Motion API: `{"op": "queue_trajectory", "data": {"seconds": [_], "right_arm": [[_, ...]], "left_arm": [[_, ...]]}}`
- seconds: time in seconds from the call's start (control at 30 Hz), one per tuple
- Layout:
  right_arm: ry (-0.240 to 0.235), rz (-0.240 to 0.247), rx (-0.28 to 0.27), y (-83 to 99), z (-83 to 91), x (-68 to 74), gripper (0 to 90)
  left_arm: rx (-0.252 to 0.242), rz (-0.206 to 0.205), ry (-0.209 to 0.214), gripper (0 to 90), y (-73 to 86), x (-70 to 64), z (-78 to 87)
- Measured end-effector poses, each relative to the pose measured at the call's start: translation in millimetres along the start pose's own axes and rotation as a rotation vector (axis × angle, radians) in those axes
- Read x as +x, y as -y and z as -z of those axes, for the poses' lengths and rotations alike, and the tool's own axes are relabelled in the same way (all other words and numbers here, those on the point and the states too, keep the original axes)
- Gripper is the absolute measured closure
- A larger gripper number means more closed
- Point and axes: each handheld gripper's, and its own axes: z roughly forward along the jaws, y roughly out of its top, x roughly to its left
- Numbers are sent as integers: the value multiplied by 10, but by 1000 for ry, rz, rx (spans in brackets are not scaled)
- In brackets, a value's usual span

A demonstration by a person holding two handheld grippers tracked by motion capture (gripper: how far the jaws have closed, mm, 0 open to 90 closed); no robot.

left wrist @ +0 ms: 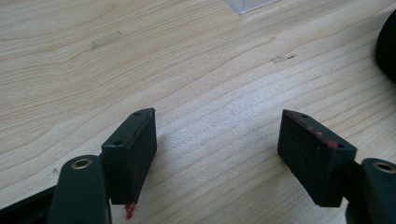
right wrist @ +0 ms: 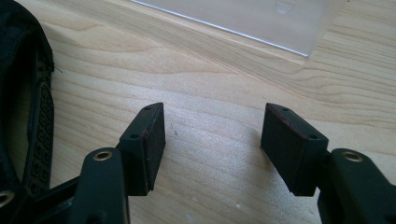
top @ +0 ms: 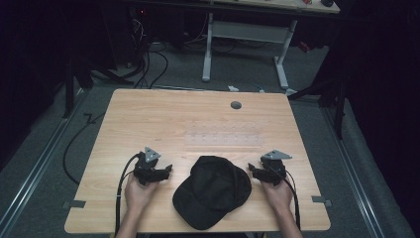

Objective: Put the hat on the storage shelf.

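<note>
One black fabric baseball cap [top: 213, 191] lies on the pale wooden table [top: 148, 119], brim pointing toward the near-left edge, between the left gripper [top: 170, 168] and right gripper [top: 250, 169], both jaws open, empty.

A black cap [top: 213, 191] lies on my wooden table [top: 148, 119], near the front edge, right in the middle between my two hands. Its round top sits up and its flat brim points at me, a bit to my left.

Bare table [top: 148, 114] ahead of both tools, cap [top: 213, 191] between them, clear sheet [top: 223, 133] beyond
</note>
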Motion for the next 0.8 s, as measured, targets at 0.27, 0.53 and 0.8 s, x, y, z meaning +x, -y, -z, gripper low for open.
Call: {"op": "queue_trajectory", "data": {"seconds": [0.27,0.53,0.8], "right_arm": [[-1,-1,0,0,0,0,402],[0,-3,0,-1,0,-1,401],[3,-5,1,-1,-1,-1,391]], "left_arm": [[-3,0,-2,286,2,1,3],[-3,1,-5,286,2,3,4],[-4,8,-6,286,-3,8,7]]}}
